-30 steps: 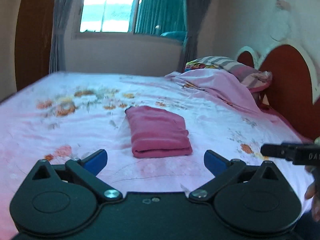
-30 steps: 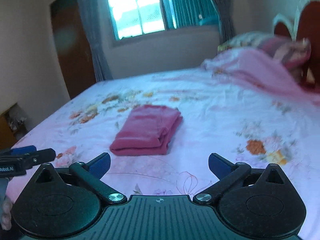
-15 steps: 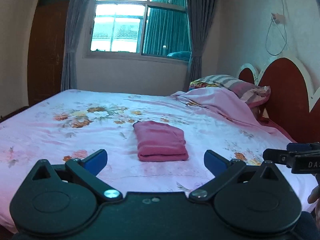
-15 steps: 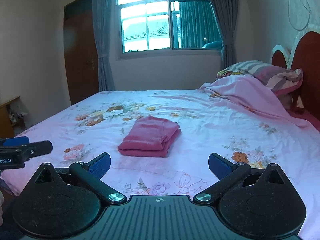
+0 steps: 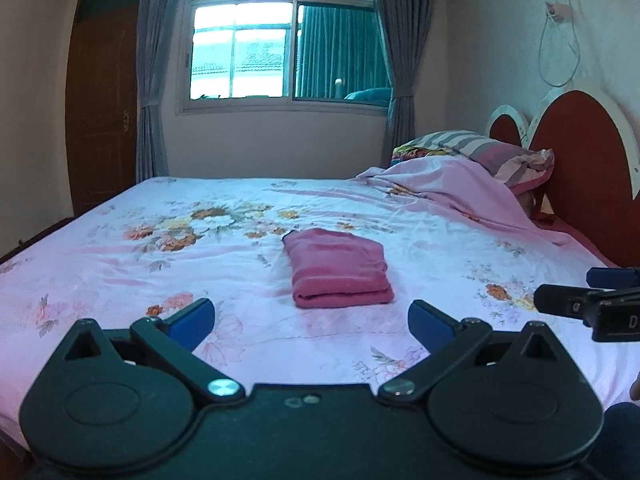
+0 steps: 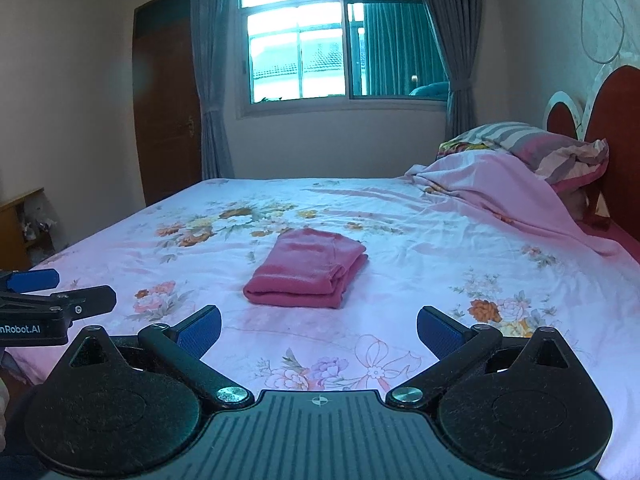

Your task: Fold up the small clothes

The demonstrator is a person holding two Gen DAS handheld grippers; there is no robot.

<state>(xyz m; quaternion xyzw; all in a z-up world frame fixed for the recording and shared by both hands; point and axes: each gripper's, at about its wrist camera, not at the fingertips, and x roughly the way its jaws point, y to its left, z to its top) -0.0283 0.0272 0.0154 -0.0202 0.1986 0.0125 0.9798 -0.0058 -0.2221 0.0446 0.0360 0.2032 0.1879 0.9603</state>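
Note:
A pink garment (image 5: 340, 270) (image 6: 309, 270) lies folded into a neat thick rectangle in the middle of the floral bed sheet (image 5: 120, 264) (image 6: 480, 272). My left gripper (image 5: 311, 320) hovers open near the bed's front edge, well short of the garment, its blue pads empty. My right gripper (image 6: 319, 328) is likewise open and empty, held back from the garment. Each gripper shows at the side of the other's view: the right one (image 5: 592, 304) at the right edge, the left one (image 6: 48, 300) at the left edge.
A rumpled pink blanket (image 5: 460, 188) and striped pillows (image 5: 496, 152) lie against the red headboard (image 5: 580, 168) at the right. Behind the bed are a window (image 5: 288, 40) with grey curtains and a brown door (image 5: 100, 100). A wooden stand (image 6: 20, 224) is at the left.
Both grippers have pulled back and tilted up from the folded garment, so it looks smaller and farther away. The garment has not moved. Both stay open.

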